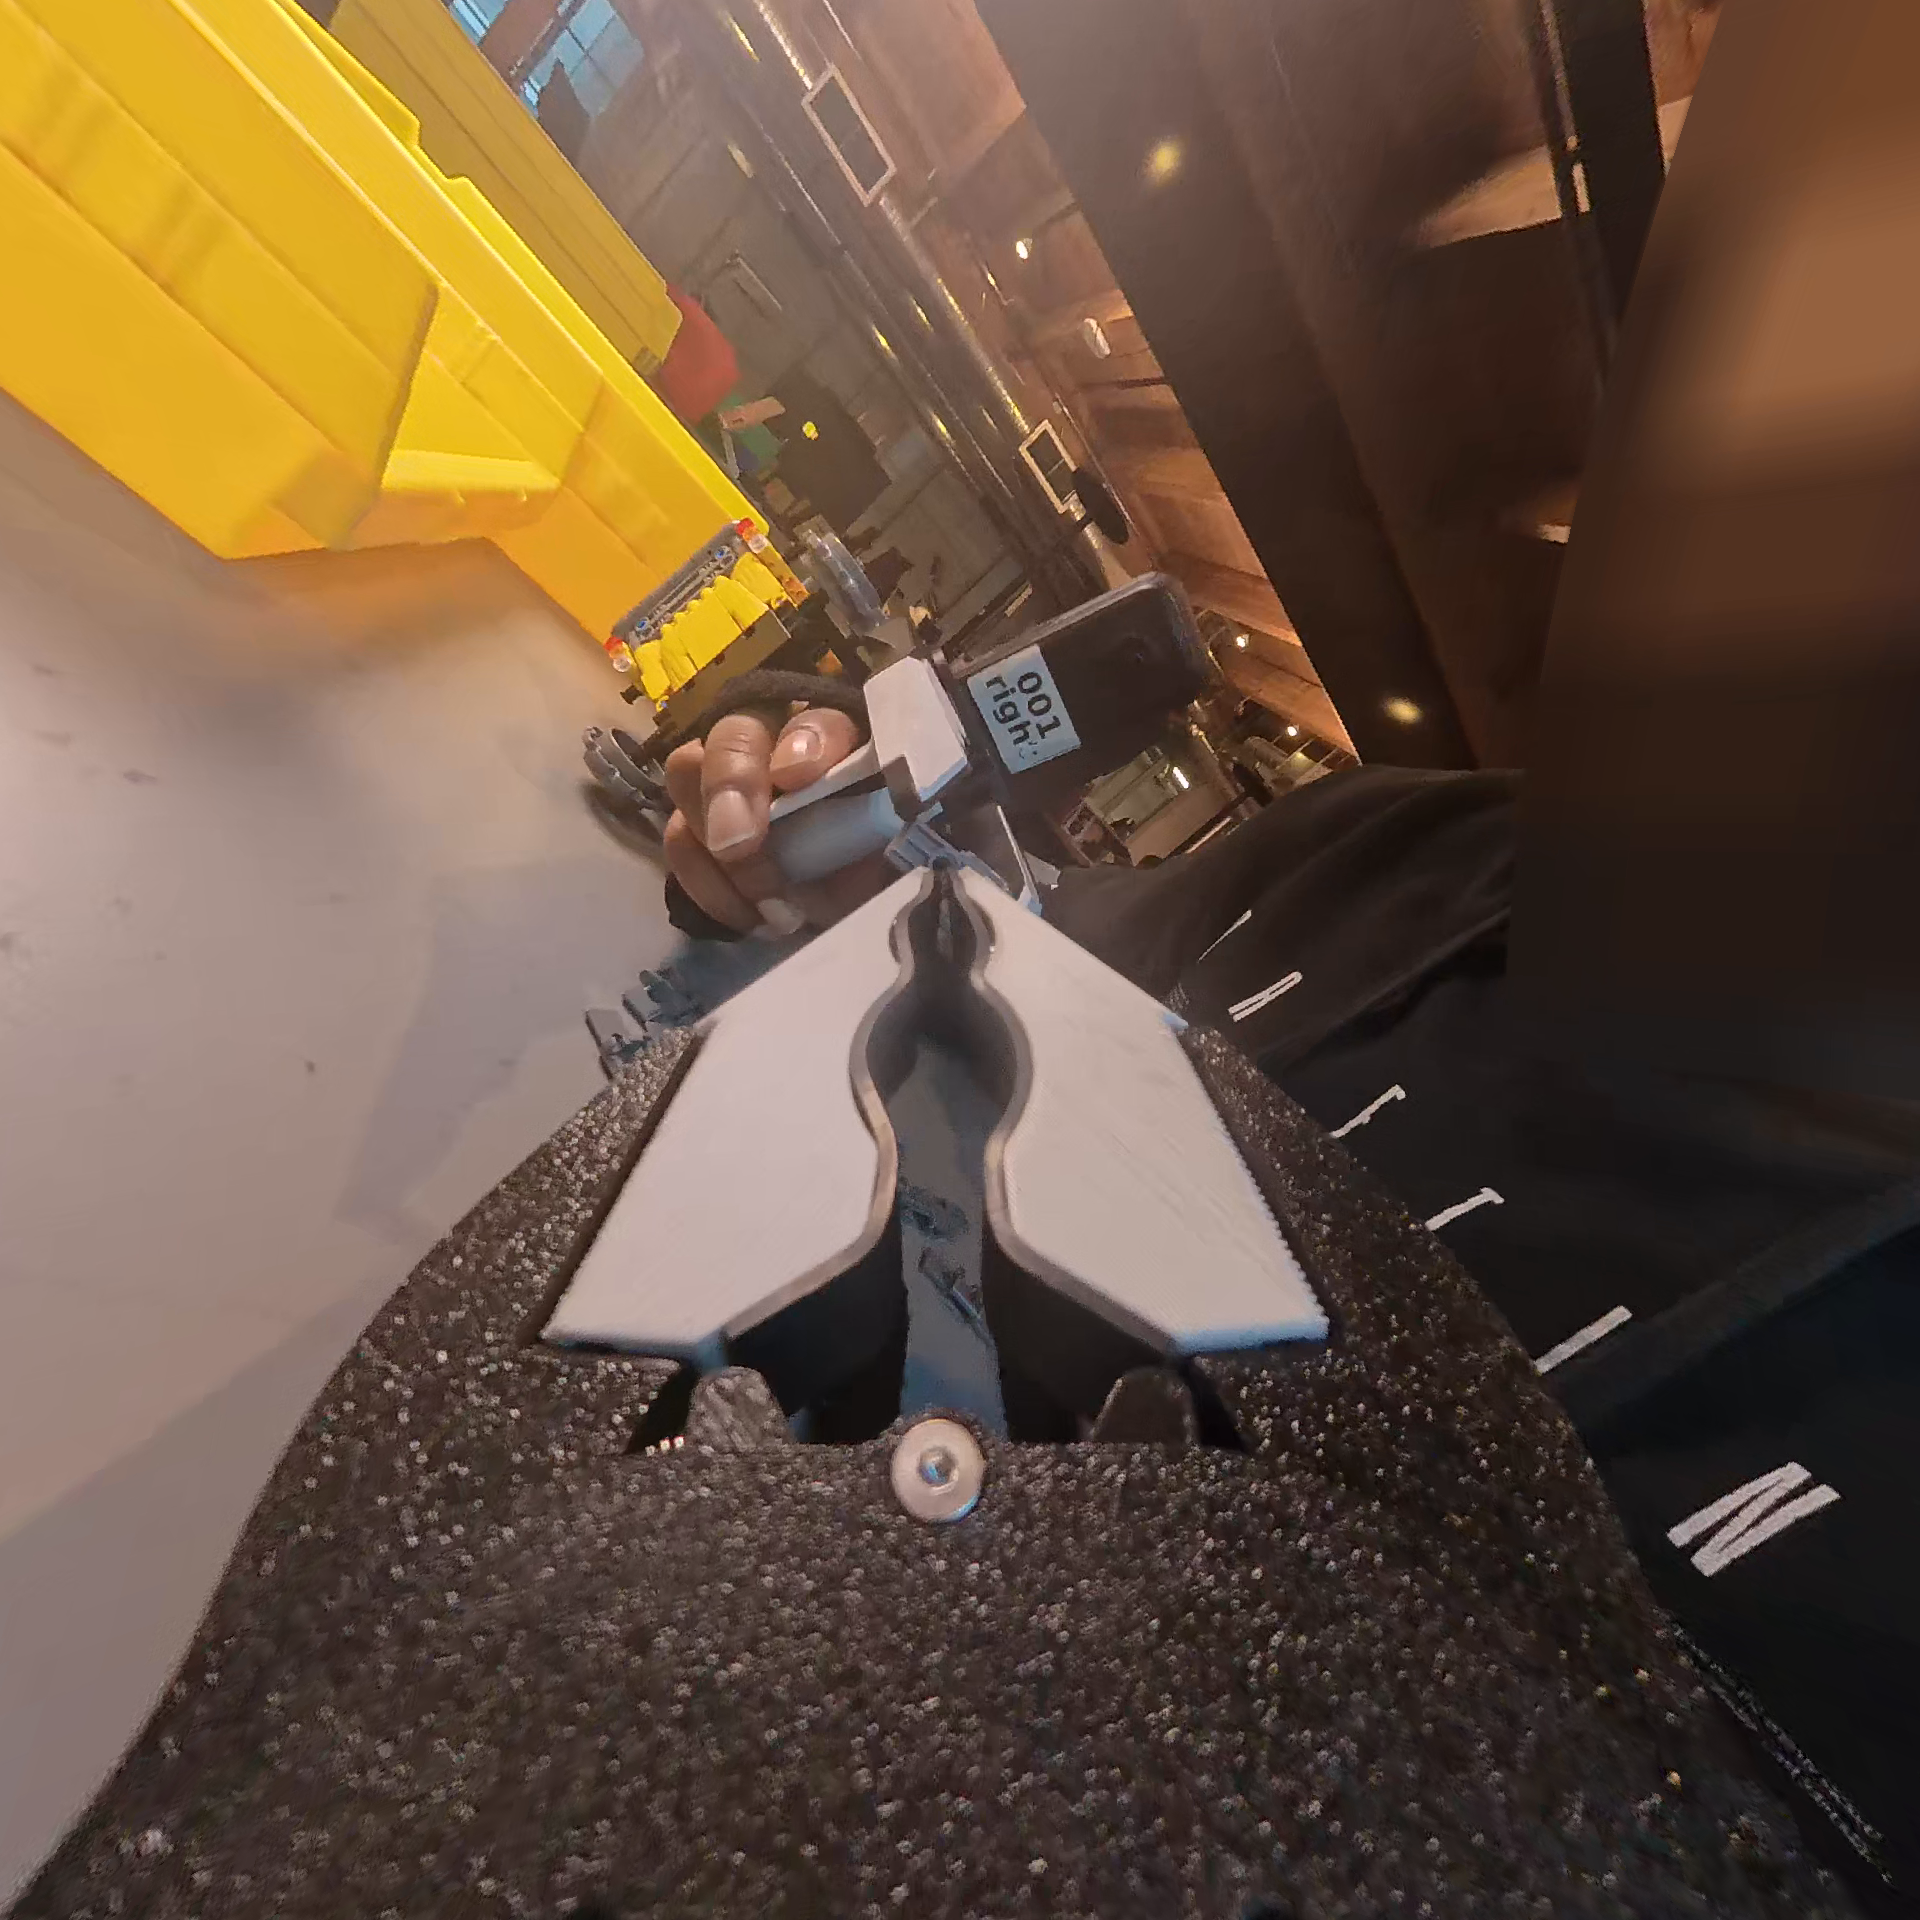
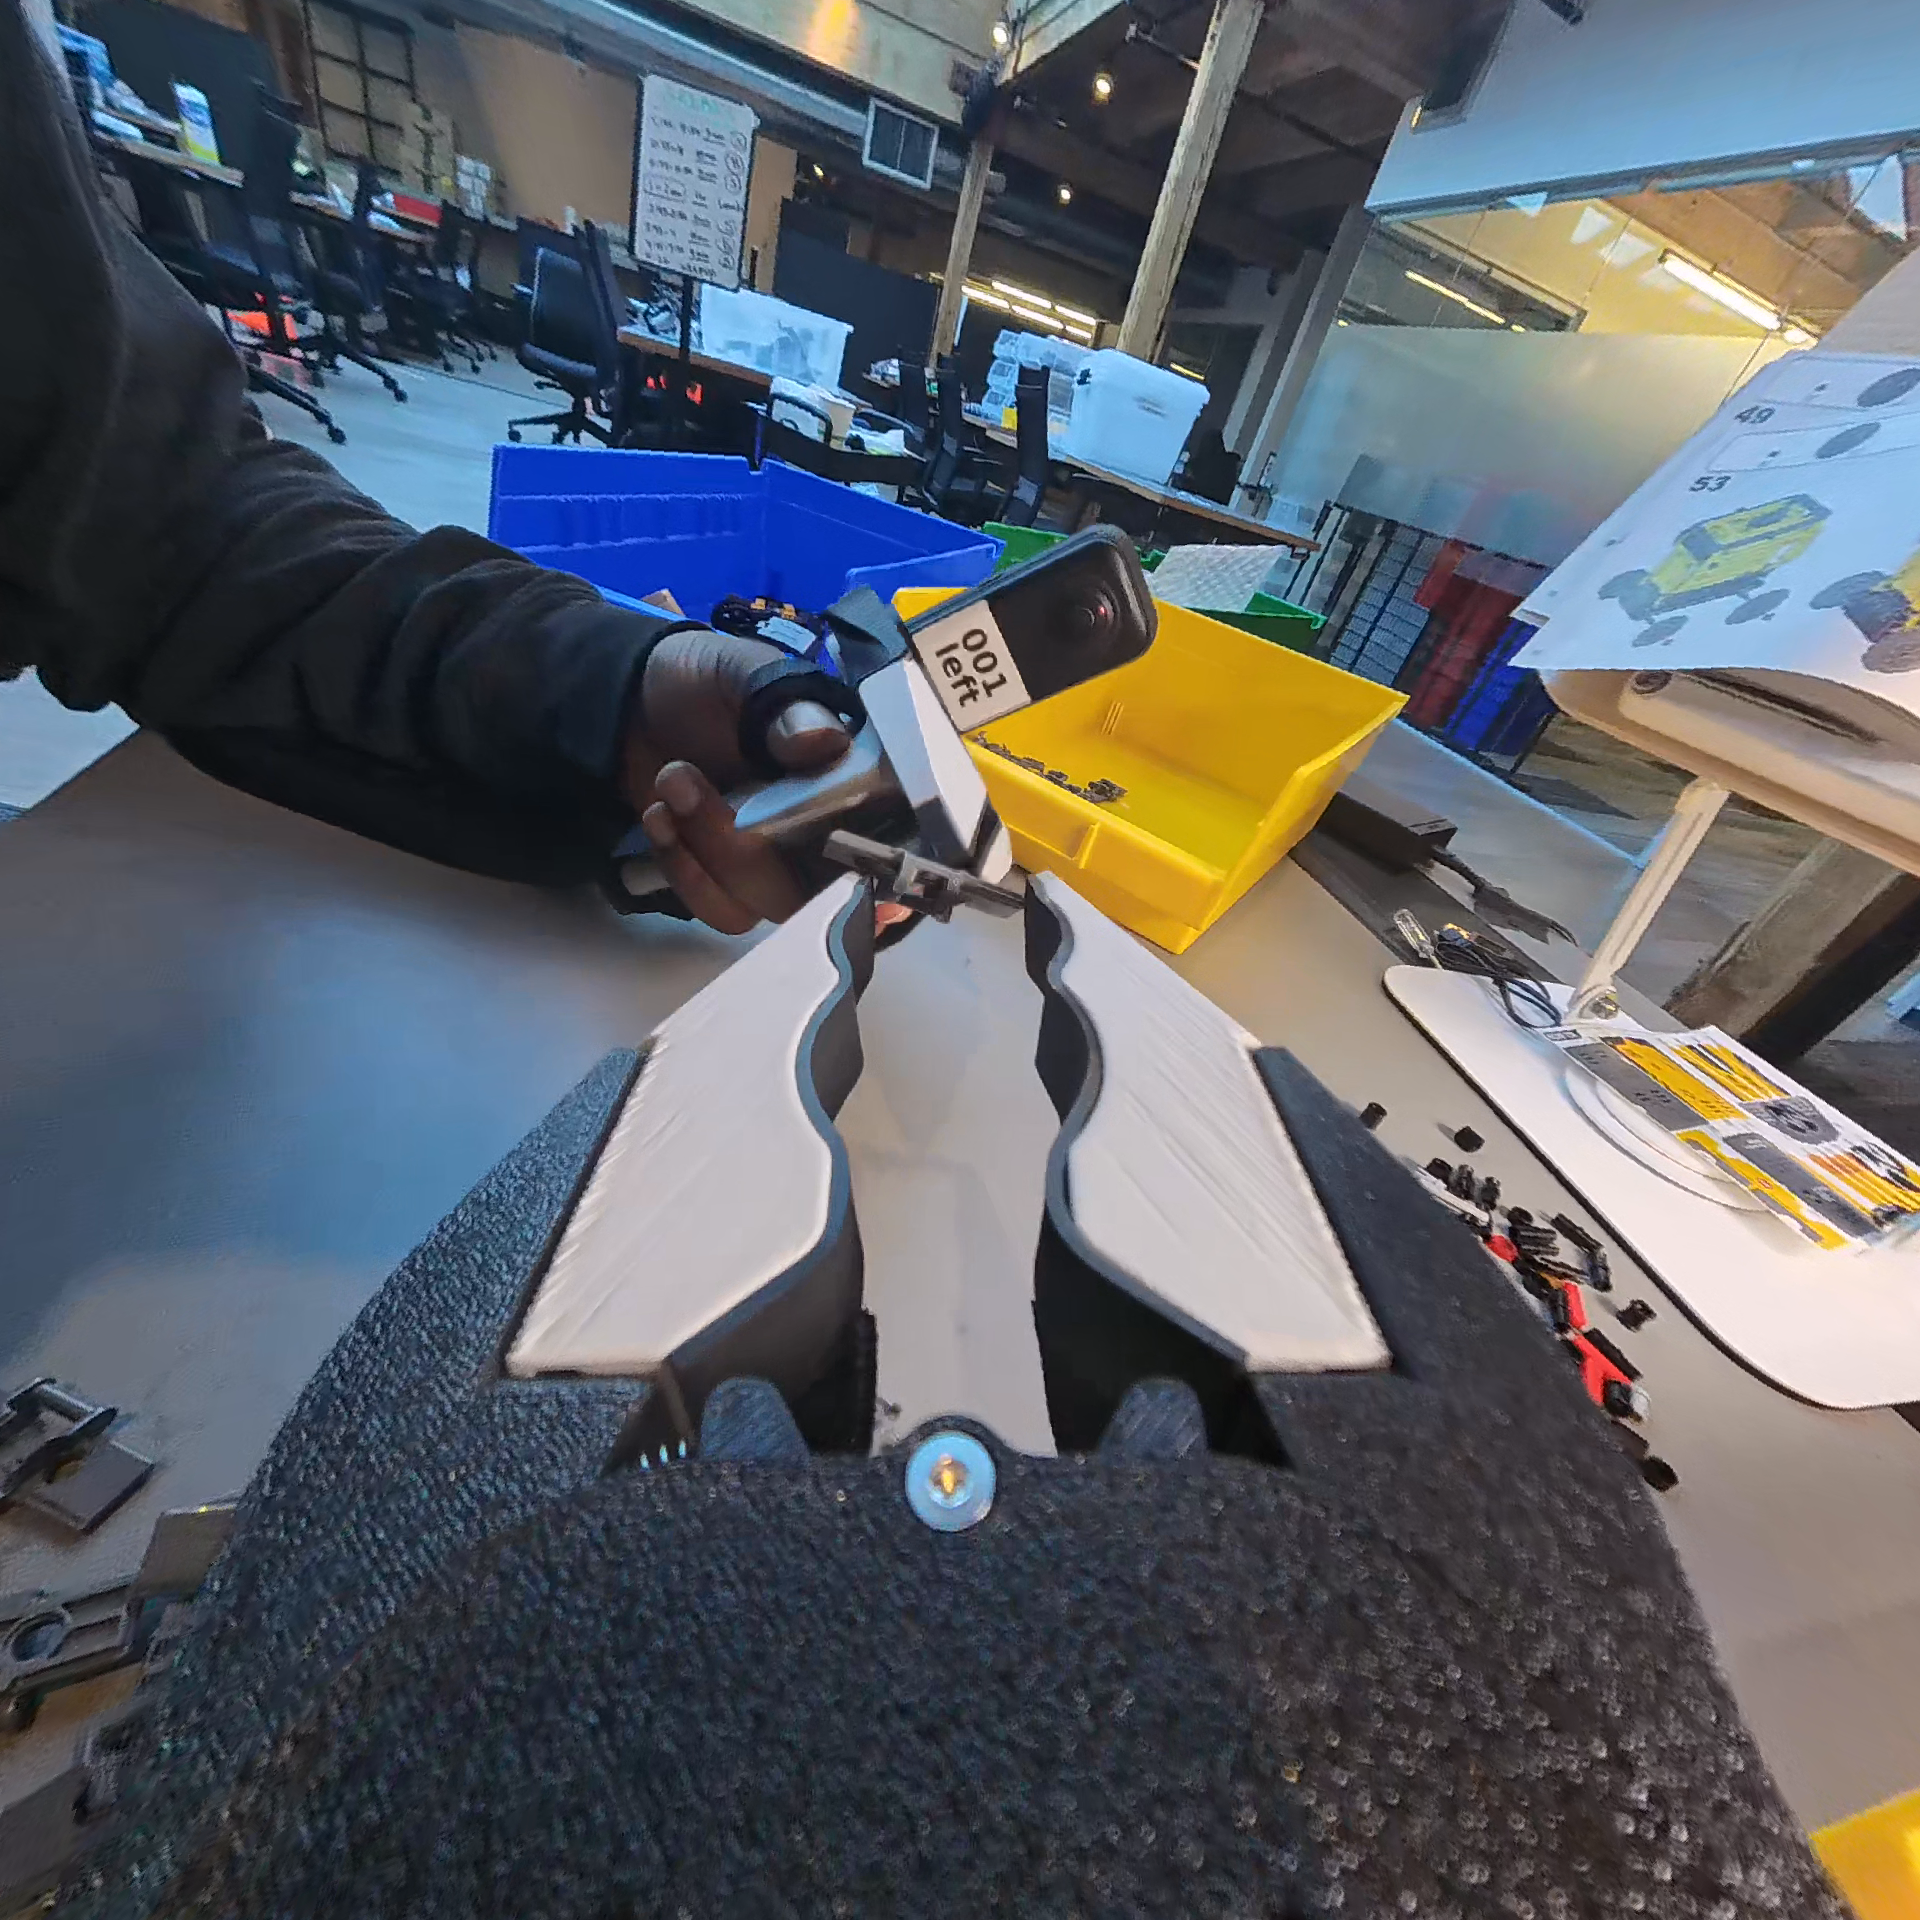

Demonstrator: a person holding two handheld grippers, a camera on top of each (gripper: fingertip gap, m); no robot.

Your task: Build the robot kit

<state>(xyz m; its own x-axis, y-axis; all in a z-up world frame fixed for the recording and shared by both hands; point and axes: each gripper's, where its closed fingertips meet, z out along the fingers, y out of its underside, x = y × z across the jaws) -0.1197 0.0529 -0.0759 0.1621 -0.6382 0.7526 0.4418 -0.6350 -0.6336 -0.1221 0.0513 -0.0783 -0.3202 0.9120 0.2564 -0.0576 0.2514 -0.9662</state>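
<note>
Right tool (image 2: 943, 896) agape near grey part (image 2: 914, 871); yellow bin (image 2: 1226, 748) beyond.

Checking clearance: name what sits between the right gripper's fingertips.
A small grey rod-like part, held by the left gripper, spans the open gap; the right wrist view shows it.

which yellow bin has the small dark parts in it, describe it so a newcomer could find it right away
In the right wrist view, start at the grey table and look past the hand holding the left gripper. The yellow bin sits there, in front of the blue bin. It is open-topped with a low front lip and has a row of small dark parts along its floor.
</note>
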